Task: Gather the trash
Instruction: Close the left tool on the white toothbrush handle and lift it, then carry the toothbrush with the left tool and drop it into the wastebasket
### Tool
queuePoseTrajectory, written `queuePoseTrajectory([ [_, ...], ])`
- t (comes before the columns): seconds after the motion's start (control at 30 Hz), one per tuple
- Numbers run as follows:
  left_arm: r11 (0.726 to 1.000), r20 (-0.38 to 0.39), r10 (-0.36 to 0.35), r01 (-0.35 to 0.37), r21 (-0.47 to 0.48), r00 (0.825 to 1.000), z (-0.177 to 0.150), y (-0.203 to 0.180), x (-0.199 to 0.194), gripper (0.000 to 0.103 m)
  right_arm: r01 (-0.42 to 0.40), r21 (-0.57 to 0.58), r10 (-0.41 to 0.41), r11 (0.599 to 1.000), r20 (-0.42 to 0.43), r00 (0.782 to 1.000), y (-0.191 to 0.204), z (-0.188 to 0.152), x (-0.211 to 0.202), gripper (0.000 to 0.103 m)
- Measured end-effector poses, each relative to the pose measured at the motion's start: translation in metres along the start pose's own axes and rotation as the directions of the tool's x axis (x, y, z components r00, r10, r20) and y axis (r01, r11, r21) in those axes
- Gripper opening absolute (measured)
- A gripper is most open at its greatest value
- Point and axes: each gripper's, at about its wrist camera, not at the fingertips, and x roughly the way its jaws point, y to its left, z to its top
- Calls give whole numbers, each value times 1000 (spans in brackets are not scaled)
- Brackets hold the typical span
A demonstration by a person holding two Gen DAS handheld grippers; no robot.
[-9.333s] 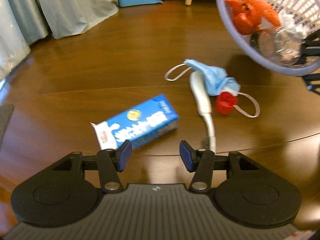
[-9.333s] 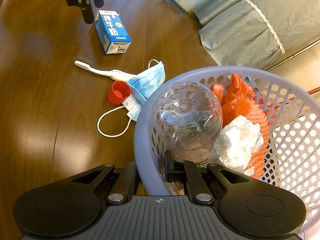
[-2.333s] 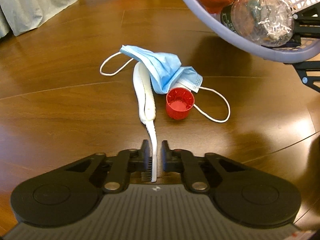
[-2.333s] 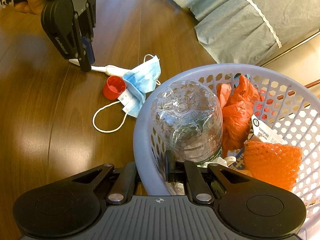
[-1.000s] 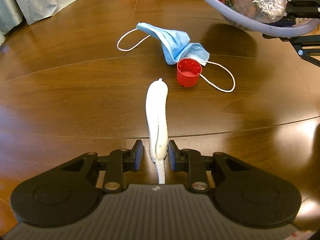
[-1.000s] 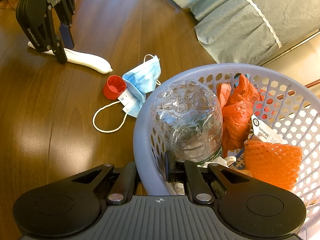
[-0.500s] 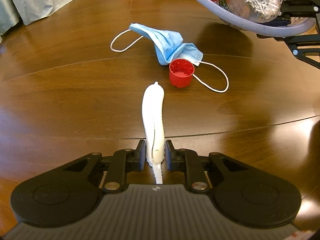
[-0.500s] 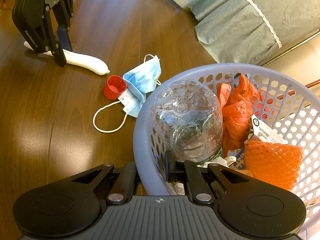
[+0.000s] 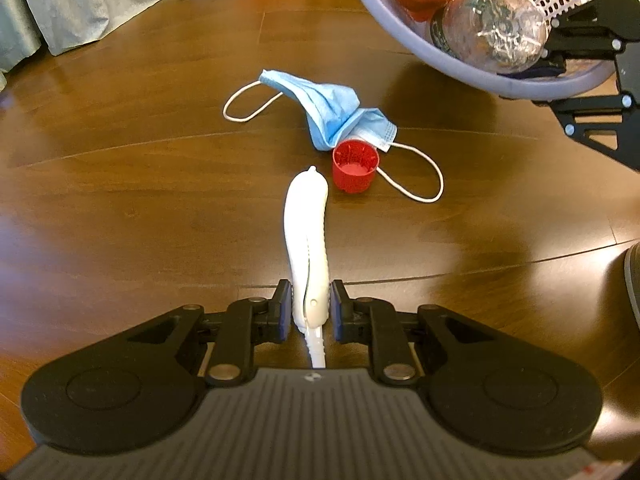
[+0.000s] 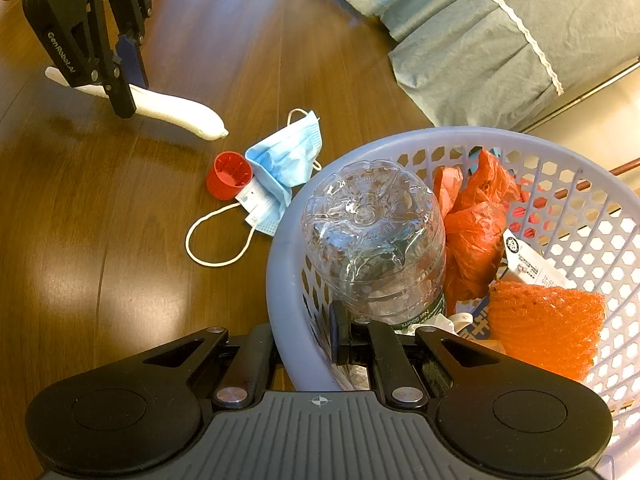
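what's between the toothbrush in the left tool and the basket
Nothing visible blocks it. The toothbrush is lifted in the left tool; the red cap and blue mask lie flat on the floor below the path to the basket.

Left gripper [image 9: 307, 312] clamped; right gripper [image 10: 303, 344] clamped too.

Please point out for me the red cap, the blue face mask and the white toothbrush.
red cap [image 9: 355, 168], left wrist view, on its open inside.
blue face mask [image 9: 328, 108], left wrist view, on the folded cloth.
white toothbrush [image 9: 306, 220], left wrist view, on its handle.
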Motion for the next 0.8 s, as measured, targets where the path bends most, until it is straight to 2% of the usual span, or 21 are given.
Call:
queuePoseTrajectory([
  [0.4, 1000, 15, -11, 11, 2, 1000, 8, 0, -9, 16, -1, -7, 1, 1000, 1, 1000, 1, -1, 0, 5],
  [0.8, 998, 87, -37, 32, 53, 996, 42, 5, -52, 16, -2, -12, 2, 1000, 1, 1000, 1, -2, 0, 5],
])
